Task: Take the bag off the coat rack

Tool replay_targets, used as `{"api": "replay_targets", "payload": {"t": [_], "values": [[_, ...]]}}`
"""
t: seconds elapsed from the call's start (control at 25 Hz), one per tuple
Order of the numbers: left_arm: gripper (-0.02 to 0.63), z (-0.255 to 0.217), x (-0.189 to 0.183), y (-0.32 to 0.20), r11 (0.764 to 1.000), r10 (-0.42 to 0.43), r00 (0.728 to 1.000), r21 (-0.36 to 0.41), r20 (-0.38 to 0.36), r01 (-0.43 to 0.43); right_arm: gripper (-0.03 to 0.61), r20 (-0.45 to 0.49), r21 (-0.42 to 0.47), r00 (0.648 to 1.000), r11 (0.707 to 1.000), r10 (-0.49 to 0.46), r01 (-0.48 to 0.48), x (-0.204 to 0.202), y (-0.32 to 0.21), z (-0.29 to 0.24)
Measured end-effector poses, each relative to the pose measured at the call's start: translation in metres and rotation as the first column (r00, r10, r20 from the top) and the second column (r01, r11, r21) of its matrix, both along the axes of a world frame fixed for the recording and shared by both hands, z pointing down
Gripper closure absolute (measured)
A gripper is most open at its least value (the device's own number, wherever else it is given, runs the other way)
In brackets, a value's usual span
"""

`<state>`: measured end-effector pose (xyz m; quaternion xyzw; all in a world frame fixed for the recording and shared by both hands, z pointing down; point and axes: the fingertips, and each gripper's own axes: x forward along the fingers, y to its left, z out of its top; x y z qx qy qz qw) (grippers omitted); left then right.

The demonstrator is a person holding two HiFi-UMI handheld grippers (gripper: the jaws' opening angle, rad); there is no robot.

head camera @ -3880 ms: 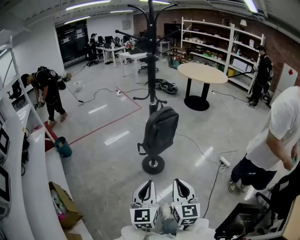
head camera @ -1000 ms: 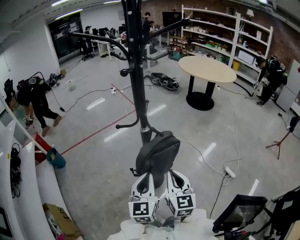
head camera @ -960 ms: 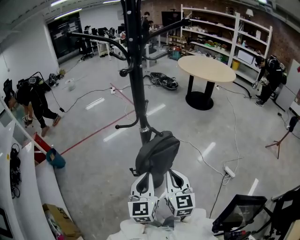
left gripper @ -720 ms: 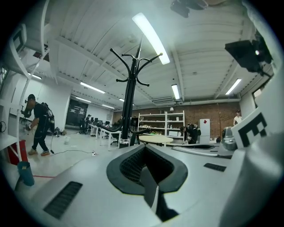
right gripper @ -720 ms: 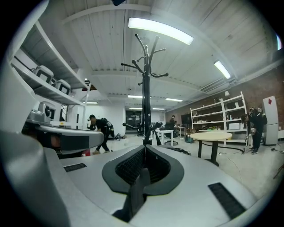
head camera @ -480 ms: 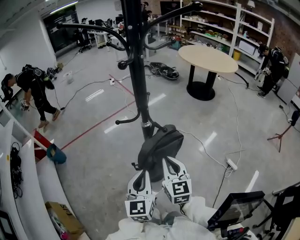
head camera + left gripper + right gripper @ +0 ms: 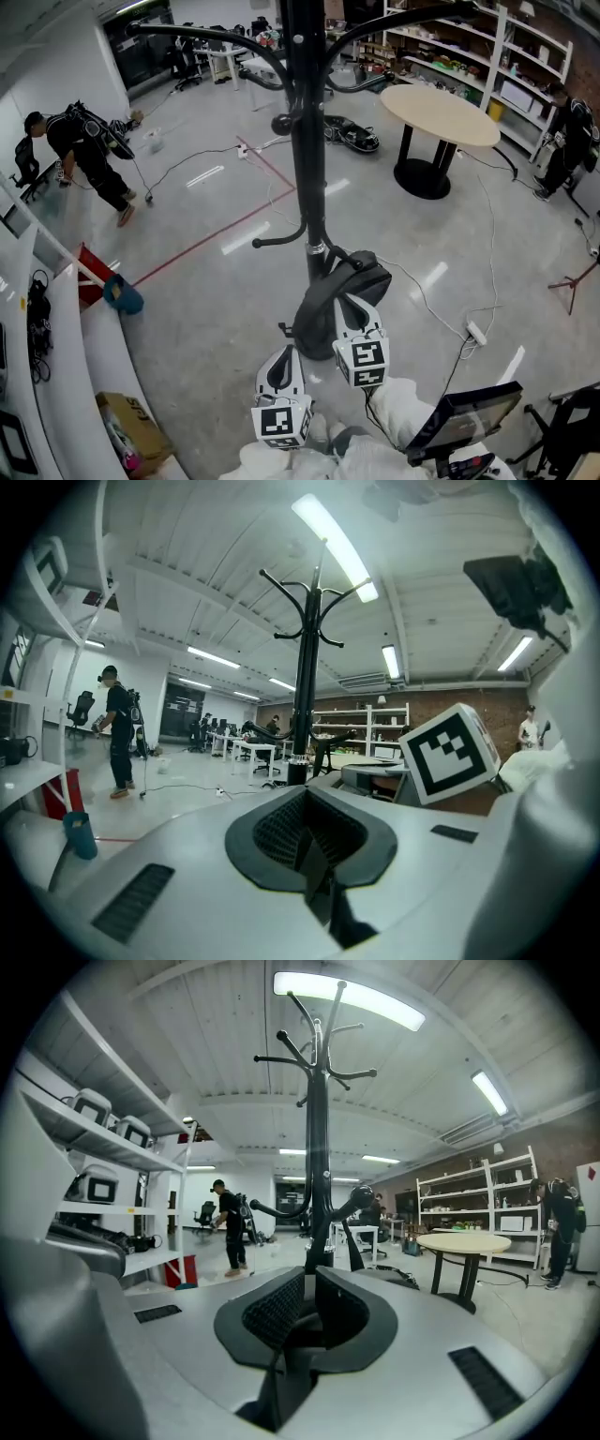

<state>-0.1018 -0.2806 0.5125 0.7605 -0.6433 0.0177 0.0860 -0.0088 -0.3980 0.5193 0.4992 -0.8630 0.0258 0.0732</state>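
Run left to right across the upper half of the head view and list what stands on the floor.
Person in black bending over → coat rack → round table → person by the shelves.

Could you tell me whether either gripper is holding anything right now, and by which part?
Nothing is held. The left gripper and right gripper have nothing between their fingers; the bag hangs on the coat rack.

Dark grey backpack (image 7: 339,286) hangs upright from a low hook on the black coat rack (image 7: 306,141), snug against the pole.
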Motion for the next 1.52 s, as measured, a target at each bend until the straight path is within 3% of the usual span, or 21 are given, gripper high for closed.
{"api": "replay_targets", "payload": {"t": [0.4,0.68,1.52], "values": [[0.612,0.002,-0.017,-0.005,0.999,-0.042,0.999,-0.004,-0.004,0.042,0.495,0.031,-0.036,0.999,0.999,-0.009,0.010,-0.016,-0.032,-0.006],[0.612,0.004,-0.027,-0.001,0.998,-0.063,0.998,-0.012,-0.008,0.063,0.460,0.022,-0.115,0.999,0.993,0.030,-0.027,-0.022,-0.053,-0.002],[0.612,0.009,-0.036,-0.003,0.998,-0.062,0.998,-0.020,-0.033,0.061,0.482,0.009,-0.157,0.998,0.986,0.055,-0.053,-0.029,-0.077,-0.001]]}}
